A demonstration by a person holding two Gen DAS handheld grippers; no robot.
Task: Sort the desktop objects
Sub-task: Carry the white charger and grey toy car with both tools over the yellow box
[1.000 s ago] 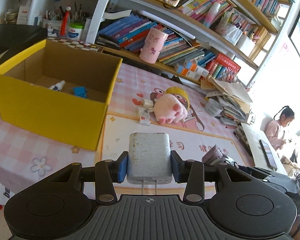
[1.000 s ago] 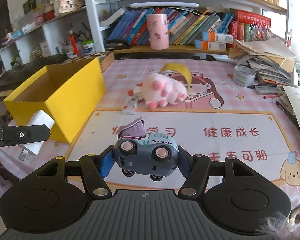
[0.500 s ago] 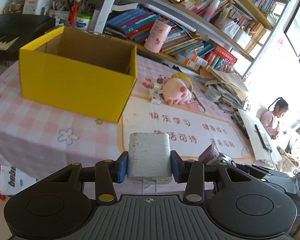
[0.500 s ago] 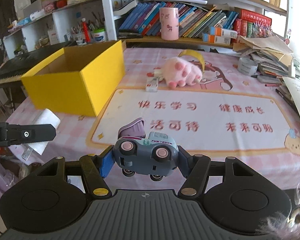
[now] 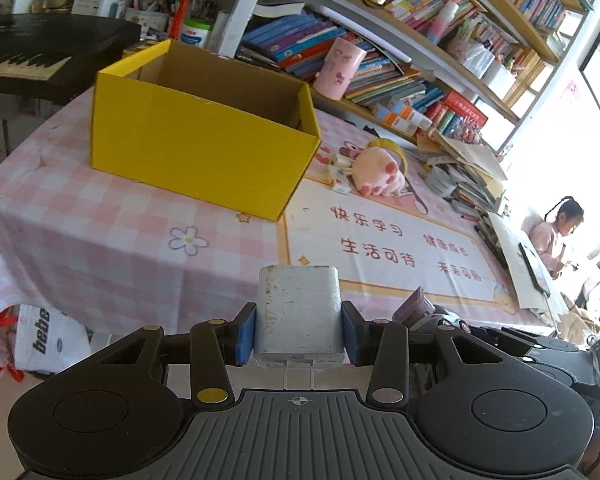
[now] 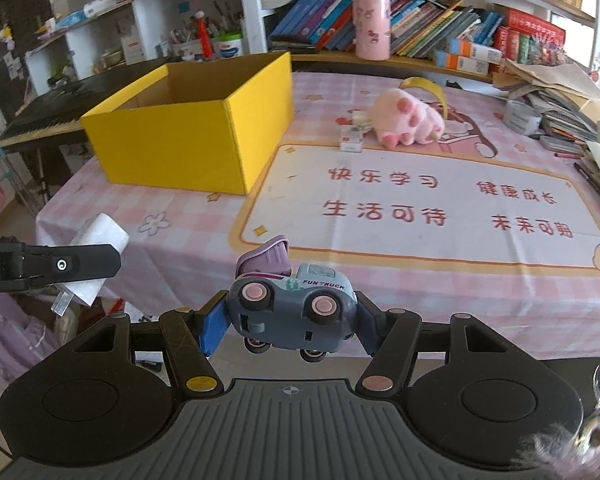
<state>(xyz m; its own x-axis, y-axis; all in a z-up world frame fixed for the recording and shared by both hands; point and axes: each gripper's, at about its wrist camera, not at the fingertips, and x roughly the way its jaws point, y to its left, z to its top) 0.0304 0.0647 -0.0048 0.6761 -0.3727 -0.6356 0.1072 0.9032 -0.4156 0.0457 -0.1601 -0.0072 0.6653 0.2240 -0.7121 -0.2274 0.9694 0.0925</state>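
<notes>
My left gripper (image 5: 299, 332) is shut on a white plug adapter (image 5: 298, 312), its two metal prongs pointing back at the camera. A grey-blue toy truck (image 6: 292, 308) with pink wheels and a purple tipper is clamped in my right gripper (image 6: 288, 320). Both grippers hang in the air off the near edge of the table. The open yellow cardboard box (image 5: 204, 148) (image 6: 188, 128) stands at the far left of the table. In the right wrist view the left gripper (image 6: 80, 268) shows at the left edge with the adapter (image 6: 96, 240).
A pink plush toy (image 6: 410, 120) and a small white carton (image 6: 350, 140) lie beyond the printed mat (image 6: 420, 204). Book stacks (image 6: 552, 108) crowd the right edge, shelves (image 5: 380, 60) rise behind. A keyboard (image 5: 28, 56) stands left of the table. A person (image 5: 552, 232) sits at the far right.
Both grippers have pulled back from the table with their loads still held. The box and plush look smaller and farther, and the table's near edge has come into view.
</notes>
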